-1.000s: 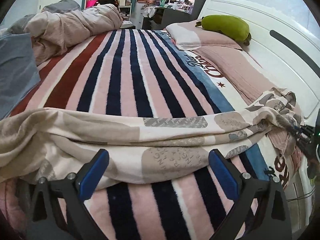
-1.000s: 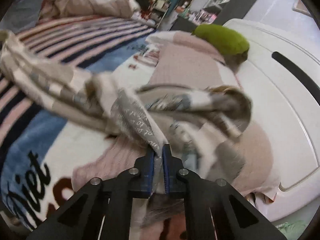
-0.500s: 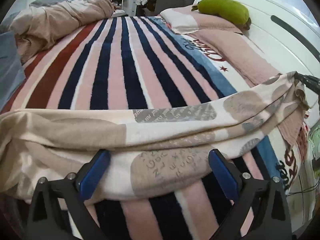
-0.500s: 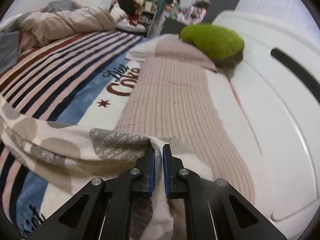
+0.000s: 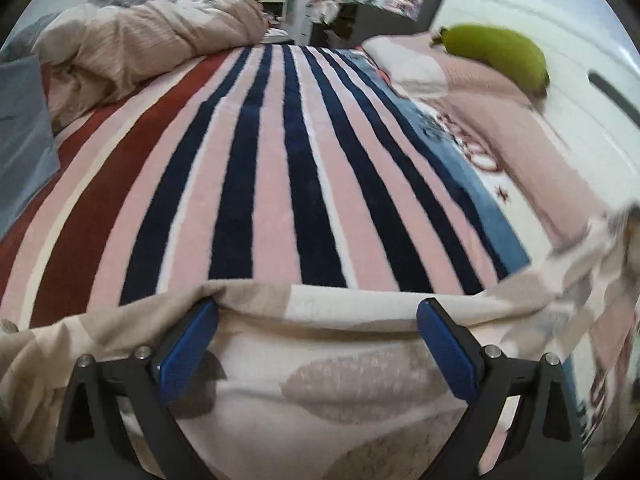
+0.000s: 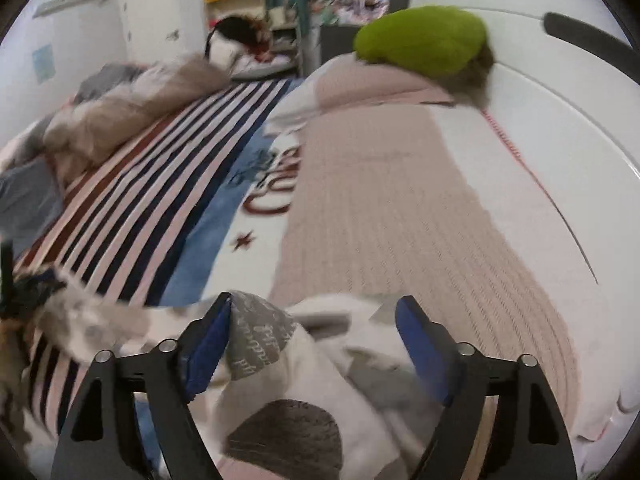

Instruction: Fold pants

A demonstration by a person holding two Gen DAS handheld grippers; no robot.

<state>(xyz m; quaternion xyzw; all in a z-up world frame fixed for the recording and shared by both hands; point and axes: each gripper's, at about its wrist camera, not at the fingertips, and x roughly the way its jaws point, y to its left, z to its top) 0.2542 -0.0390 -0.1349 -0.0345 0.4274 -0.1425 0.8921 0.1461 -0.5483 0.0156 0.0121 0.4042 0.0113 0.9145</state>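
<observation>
Lettering on the pants (image 6: 260,344) and blanket (image 6: 272,184) is too blurred to read.

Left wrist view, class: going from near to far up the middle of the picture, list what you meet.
Patterned pants → striped blanket → dark shelving with clutter.

free: striped blanket (image 5: 280,160) ahead — open | blocked: rumpled duvet (image 5: 140,52) left, green plush (image 5: 500,52) right
</observation>
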